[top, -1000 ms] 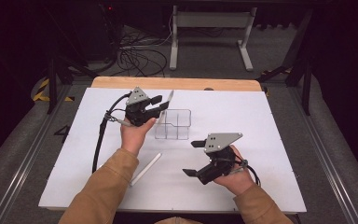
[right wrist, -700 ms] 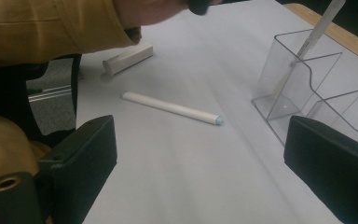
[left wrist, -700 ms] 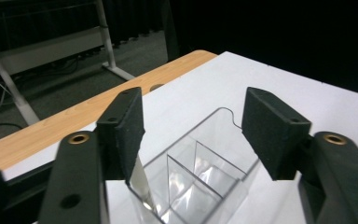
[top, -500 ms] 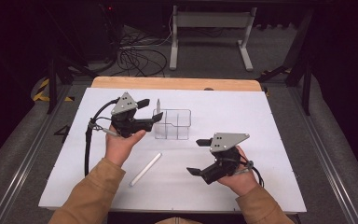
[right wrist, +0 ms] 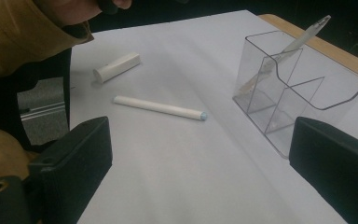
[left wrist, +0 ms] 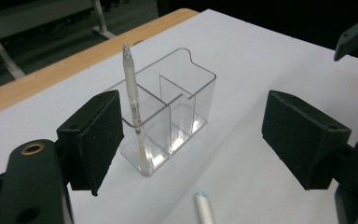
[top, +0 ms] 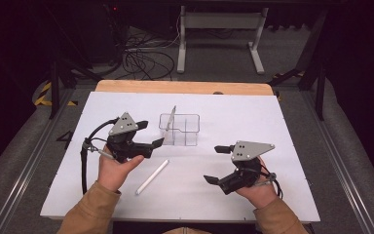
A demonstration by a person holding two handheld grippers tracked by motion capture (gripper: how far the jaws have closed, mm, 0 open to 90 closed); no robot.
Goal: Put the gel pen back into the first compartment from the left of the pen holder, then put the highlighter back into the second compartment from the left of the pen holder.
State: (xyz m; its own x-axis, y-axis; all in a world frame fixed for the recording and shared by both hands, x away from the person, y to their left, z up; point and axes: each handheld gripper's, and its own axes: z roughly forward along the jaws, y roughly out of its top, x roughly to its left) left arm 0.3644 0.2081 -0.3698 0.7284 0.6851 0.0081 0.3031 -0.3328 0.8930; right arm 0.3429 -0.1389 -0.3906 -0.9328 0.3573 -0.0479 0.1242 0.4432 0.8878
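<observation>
White table (top: 282, 146): organizer (top: 179, 129) just beyond left hand-held gripper (top: 152, 133).

**Clear plastic, matt white, foam-like pads**

The organizer (left wrist: 168, 112) is clear, glossy plastic with smooth walls and dividers that catch bright glints along the base. The pen (left wrist: 133, 100) leaning inside it looks like frosted, translucent plastic. The white marker (right wrist: 161, 108) lying on the table has a smooth, matt plastic barrel, and the loose cap (right wrist: 116, 66) near the sleeve looks the same. The table (top: 292, 146) is covered with a flat, matt white sheet, paper-like, with a bare pale wood edge at the far side. The left gripper (left wrist: 193, 140) carries black pads (left wrist: 98, 135) with a fine, rough, foam-like grain; its body is smooth black plastic. The right gripper (top: 217, 164) bears a matt grey plate. The sleeve (right wrist: 23, 32) is tan woven cloth.
</observation>
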